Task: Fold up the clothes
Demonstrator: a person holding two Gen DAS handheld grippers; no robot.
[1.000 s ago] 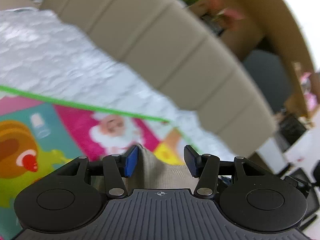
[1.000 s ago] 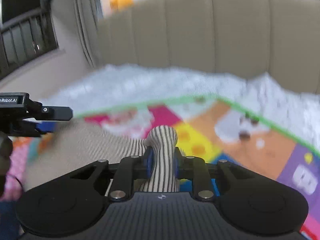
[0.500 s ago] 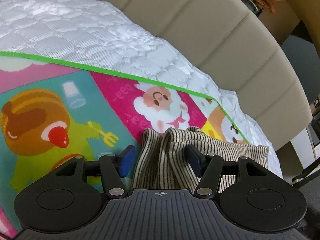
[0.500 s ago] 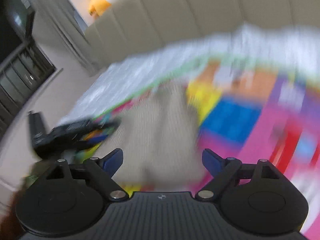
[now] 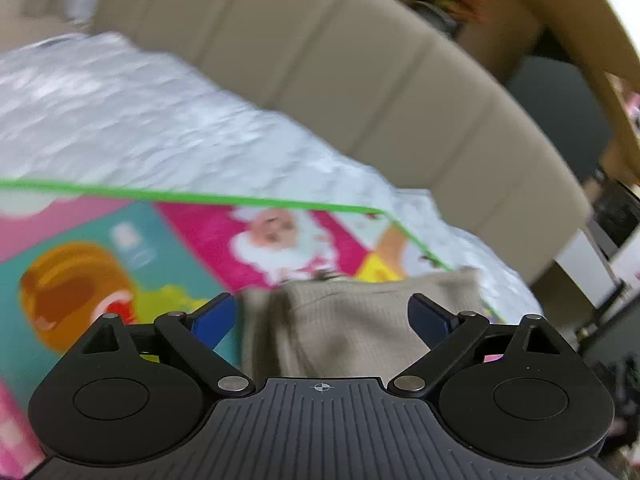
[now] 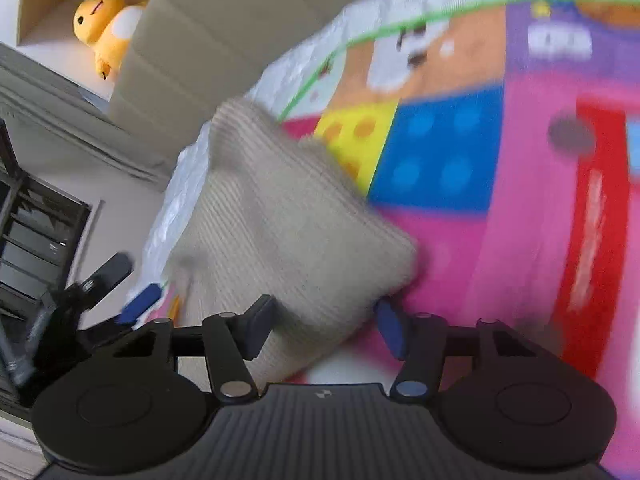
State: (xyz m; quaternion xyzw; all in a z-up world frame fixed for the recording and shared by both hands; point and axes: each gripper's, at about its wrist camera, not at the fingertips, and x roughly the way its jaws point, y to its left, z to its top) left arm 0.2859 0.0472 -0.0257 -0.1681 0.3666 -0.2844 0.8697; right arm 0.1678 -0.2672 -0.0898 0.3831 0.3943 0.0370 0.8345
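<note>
A beige striped garment lies folded on the colourful play mat. My left gripper is open, its blue-padded jaws apart on either side of the cloth's near edge. In the right wrist view the same garment lies as a blurred folded block on the mat. My right gripper is open, with the cloth's near corner between its jaws and not pinched. The left gripper shows at the left of the right wrist view.
The mat lies on a white quilted bed cover backed by a beige padded headboard. A yellow plush toy sits behind the headboard. A dark railing is at the left. Both views are motion-blurred.
My right gripper let go of the striped cloth a second ago and has swung to the garment's other side. My left gripper has opened wider and backed off a little.
</note>
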